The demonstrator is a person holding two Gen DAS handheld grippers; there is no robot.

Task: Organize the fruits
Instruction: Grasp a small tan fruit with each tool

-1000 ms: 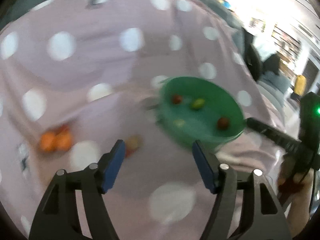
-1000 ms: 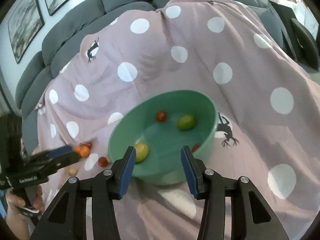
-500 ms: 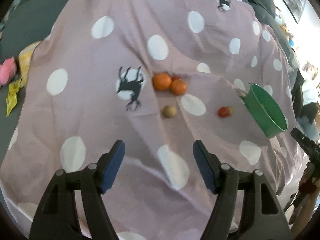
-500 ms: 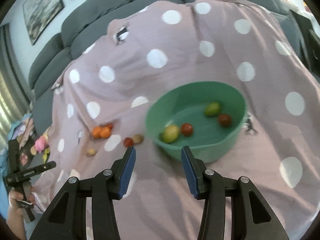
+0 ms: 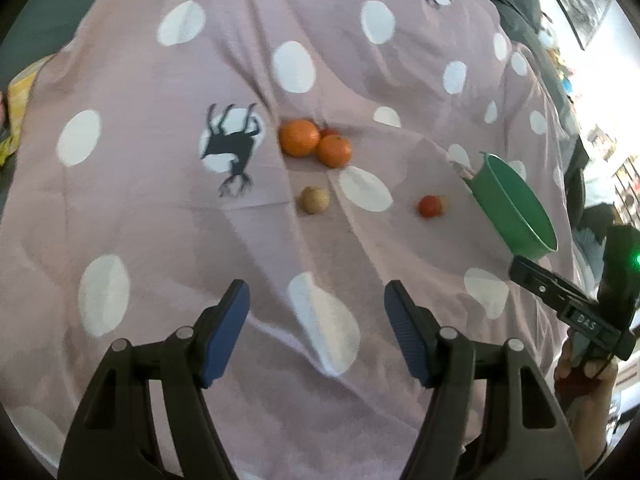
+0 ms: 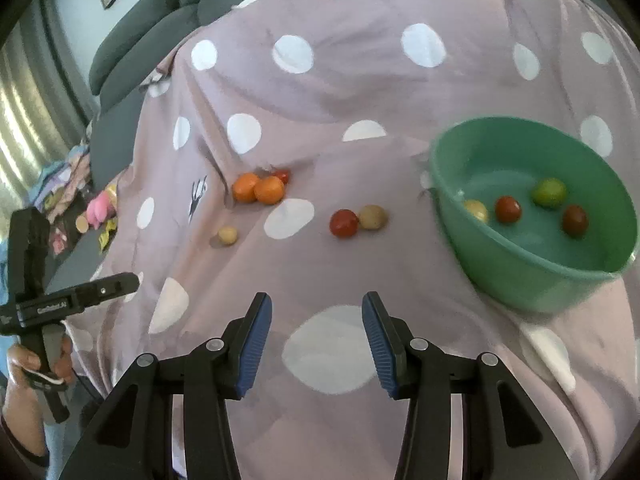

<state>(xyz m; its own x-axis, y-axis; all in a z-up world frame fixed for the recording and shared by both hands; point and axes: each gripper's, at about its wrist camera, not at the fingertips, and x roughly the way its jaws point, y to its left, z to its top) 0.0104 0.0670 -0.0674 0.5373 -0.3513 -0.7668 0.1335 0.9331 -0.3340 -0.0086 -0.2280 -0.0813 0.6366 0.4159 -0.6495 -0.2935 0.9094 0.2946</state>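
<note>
A green bowl [image 6: 536, 272] on the pink dotted cloth holds several small fruits: a yellow one [image 6: 476, 210], two red ones [image 6: 508, 209] and a green one [image 6: 549, 193]. Loose on the cloth lie two oranges [image 6: 258, 188] [image 5: 298, 137], a small red fruit behind them [image 6: 282, 176], a red tomato [image 6: 343, 223] [image 5: 429, 205] touching a tan fruit [image 6: 373, 217], and a small tan fruit [image 6: 227, 235] [image 5: 313, 200]. My left gripper [image 5: 316, 330] is open and empty, short of the small tan fruit. My right gripper [image 6: 316, 340] is open and empty, short of the tomato.
The bowl [image 5: 516, 208] shows edge-on at the right of the left wrist view, with the right gripper's body [image 5: 576, 312] below it. A grey sofa back [image 6: 136, 52] rises behind the cloth. Toys and wrappers [image 6: 96, 208] lie off the cloth's left edge.
Both cameras swung left, away from the bowl toward the loose fruits. Both grippers stayed open and empty.
</note>
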